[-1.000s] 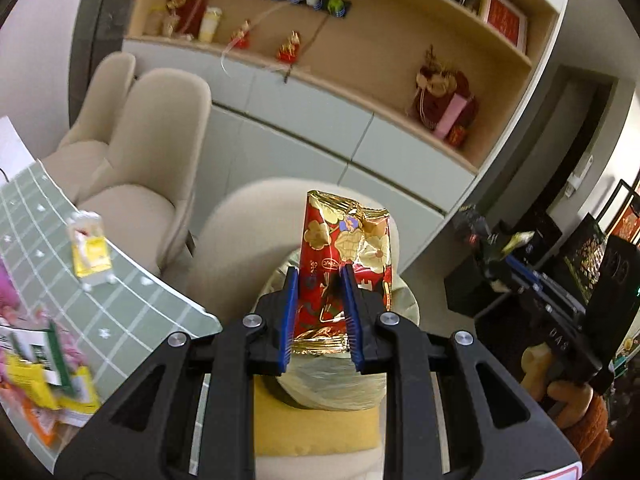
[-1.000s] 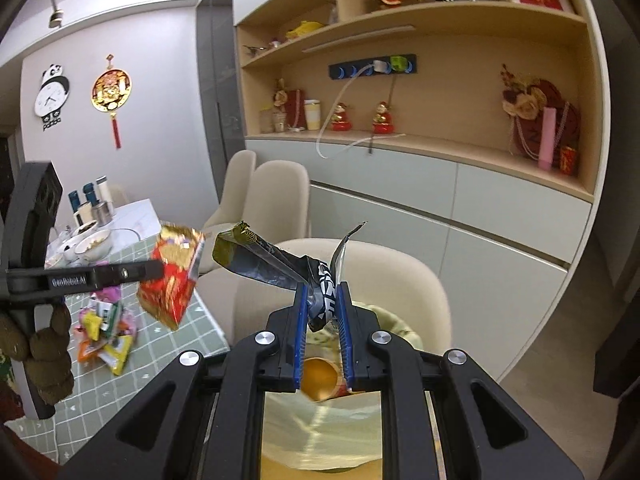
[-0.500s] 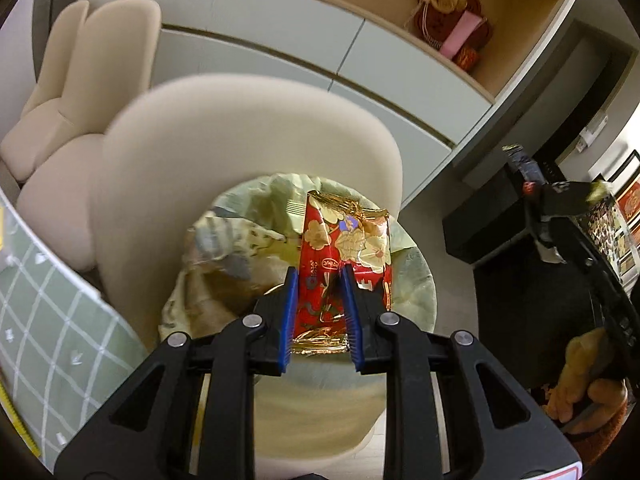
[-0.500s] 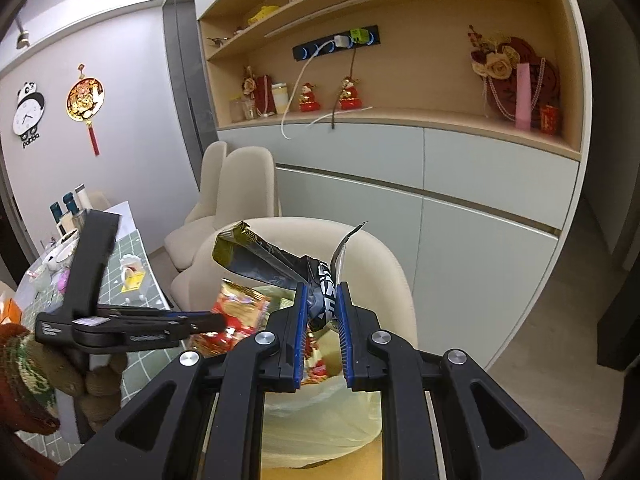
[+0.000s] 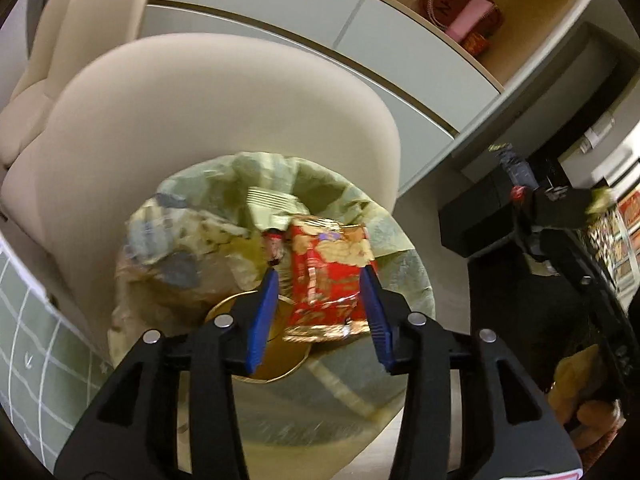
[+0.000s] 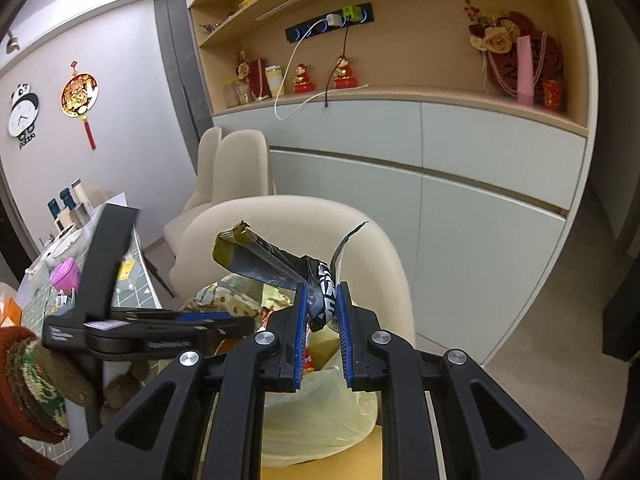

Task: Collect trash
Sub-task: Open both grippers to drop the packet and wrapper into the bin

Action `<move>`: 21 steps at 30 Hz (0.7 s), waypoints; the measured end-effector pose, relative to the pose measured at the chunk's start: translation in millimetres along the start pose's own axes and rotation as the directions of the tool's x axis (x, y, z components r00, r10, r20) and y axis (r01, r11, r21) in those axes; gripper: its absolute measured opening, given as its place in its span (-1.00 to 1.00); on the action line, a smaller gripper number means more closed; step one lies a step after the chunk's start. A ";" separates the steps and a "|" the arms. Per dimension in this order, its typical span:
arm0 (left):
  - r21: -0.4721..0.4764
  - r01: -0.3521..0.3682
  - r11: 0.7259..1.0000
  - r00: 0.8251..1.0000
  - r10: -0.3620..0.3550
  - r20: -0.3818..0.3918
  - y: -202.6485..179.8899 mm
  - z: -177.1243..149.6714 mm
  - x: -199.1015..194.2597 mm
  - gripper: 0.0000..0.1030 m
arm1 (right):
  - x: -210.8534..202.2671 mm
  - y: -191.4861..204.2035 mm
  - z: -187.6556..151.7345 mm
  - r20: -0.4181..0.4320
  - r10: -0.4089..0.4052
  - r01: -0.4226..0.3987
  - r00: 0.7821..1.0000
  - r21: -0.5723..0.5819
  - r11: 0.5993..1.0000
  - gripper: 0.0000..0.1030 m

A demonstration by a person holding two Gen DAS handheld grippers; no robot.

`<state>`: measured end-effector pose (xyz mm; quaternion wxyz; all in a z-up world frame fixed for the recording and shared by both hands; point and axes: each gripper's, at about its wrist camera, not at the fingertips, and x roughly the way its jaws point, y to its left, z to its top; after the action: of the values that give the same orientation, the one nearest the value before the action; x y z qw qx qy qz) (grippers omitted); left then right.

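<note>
Red-and-gold snack wrapper (image 5: 326,280) sits loose between the left gripper's (image 5: 320,316) spread jaws, over the lined trash bin (image 5: 412,280); the right gripper (image 6: 322,336) pinches a dark crumpled wrapper (image 6: 276,264) by its middle; both look light, crinkly, slippery

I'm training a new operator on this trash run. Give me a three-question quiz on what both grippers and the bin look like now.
1. True or false: the left gripper has its jaws spread around the red wrapper.
2. What does the right gripper hold: A a cup, B a dark wrapper, C nothing?
3. Fill in: the red wrapper hangs over the lined ___.

Key: 1 true; 2 B; 3 bin.
</note>
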<state>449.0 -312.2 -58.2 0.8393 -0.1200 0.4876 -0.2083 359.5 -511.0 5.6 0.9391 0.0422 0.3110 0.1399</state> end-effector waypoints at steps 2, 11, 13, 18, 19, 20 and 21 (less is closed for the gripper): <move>-0.023 -0.008 1.000 0.999 0.008 0.033 8.5 -2.6 -15.7 -0.14 | 7.2 3.6 0.0 -0.013 0.019 -0.020 1.000 -0.004 1.000 -0.71; -0.065 -0.148 0.987 0.972 0.158 0.175 40.9 -23.7 -89.8 -0.08 | 69.0 50.9 -6.3 -0.117 0.136 -0.146 0.984 -0.076 0.986 -0.71; -0.084 -0.160 0.984 0.969 0.173 0.178 47.2 -29.9 -100.9 -0.05 | 91.0 62.0 -14.4 -0.168 0.123 -0.142 0.978 -0.108 0.984 -0.71; -0.136 -0.172 0.976 0.965 0.195 0.173 64.0 -50.7 -123.4 -0.04 | 131.5 71.5 -35.7 -0.307 0.084 -0.134 0.948 -0.144 0.980 -0.71; -0.145 -0.176 0.974 0.965 0.200 0.171 66.8 -54.6 -126.5 -0.05 | 136.2 71.6 -39.6 -0.332 0.077 -0.133 0.940 -0.149 0.980 -0.71; -0.152 -0.180 0.972 0.964 0.205 0.169 68.1 -56.4 -128.0 -0.05 | 139.4 71.7 -42.7 -0.349 0.069 -0.130 0.935 -0.154 0.980 -0.71; -0.161 -0.183 0.970 0.963 0.209 0.168 72.2 -60.5 -131.4 -0.05 | 139.8 70.3 -47.6 -0.361 0.061 -0.123 0.930 -0.149 0.981 -0.71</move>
<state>355.7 -187.0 -16.4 0.8863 -0.1499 0.4315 -0.0764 421.8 -403.6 -101.0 0.8601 -0.0488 0.4600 0.2150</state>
